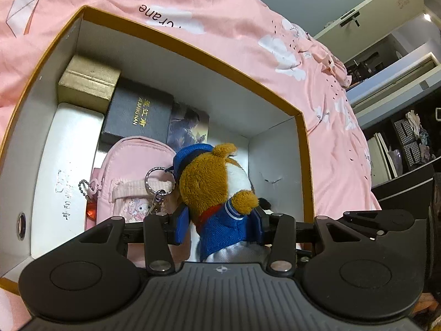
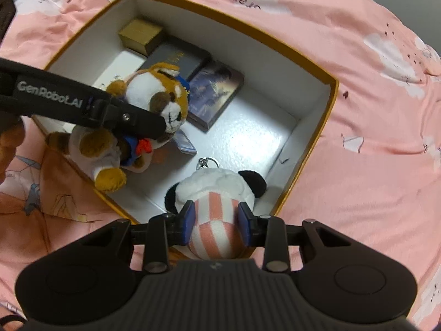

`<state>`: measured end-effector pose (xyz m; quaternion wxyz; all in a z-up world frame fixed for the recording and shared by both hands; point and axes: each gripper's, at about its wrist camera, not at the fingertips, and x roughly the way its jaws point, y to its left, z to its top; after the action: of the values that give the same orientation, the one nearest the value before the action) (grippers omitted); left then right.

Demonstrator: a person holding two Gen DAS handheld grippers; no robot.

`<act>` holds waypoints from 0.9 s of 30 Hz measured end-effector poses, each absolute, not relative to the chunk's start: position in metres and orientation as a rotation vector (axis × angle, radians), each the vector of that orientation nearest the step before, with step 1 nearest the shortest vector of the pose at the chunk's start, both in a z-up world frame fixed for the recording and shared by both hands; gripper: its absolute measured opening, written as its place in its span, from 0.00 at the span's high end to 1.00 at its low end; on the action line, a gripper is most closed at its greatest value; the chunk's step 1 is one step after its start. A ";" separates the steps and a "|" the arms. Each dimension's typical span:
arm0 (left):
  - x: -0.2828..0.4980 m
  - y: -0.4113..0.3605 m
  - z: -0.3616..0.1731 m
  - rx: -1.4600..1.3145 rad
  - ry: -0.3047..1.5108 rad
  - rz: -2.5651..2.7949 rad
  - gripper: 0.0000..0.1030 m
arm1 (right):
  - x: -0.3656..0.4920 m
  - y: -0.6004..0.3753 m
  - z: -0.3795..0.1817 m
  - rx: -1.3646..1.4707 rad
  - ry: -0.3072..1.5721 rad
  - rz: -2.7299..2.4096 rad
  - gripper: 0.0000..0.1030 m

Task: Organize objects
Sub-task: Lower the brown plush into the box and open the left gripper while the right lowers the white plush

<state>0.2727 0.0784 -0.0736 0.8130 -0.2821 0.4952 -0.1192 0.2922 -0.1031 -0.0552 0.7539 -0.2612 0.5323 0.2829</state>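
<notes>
You have both toys over the big box [image 2: 325,102] on the pink bed cover [image 2: 358,165], so lower each into the bare white floor on the right, away from the pink pouch [image 1: 132,179] and dark case [image 1: 137,113]. Your left gripper [image 1: 220,223] squeezes the brown plush [image 1: 217,187]; your right gripper [image 2: 216,220] squeezes the panda plush [image 2: 217,207], jaws partly closed. The panda's face is hidden, and the flat picture box [image 2: 215,93] is too blurry to read.

brown plush's [image 1: 212,190] face turned away, white case [image 1: 66,182] lettering unreadable, pink pouch [image 1: 132,179] bottom hidden behind claw
</notes>
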 end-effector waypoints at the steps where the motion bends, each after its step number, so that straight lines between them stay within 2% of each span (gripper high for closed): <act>1: 0.273 0.079 -0.074 -0.604 1.059 -0.257 0.51 | 0.291 -0.101 -0.058 -0.582 1.160 0.610 0.65; 12: 0.277 0.087 -0.078 -0.658 1.069 -0.258 0.51 | 0.309 -0.084 -0.077 -0.616 1.201 0.632 0.55; 14: 0.277 0.086 -0.078 -0.662 1.070 -0.257 0.51 | 0.315 -0.081 -0.078 -0.637 1.252 0.648 0.47; 17: 0.277 0.086 -0.078 -0.663 1.073 -0.257 0.51 | 0.319 -0.075 -0.085 -0.674 1.292 0.639 0.50; 20: 0.277 0.085 -0.077 -0.666 1.070 -0.261 0.51 | 0.310 -0.073 -0.077 -0.694 1.234 0.641 0.55; 27: 0.282 0.075 -0.080 -0.625 1.070 -0.272 0.51 | 0.287 -0.081 -0.056 -0.719 0.970 0.571 0.56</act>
<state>0.2819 0.0745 -0.0795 0.8055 -0.2917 0.4999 -0.1269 0.2872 -0.0809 -0.0558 0.7853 -0.3333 0.4496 0.2647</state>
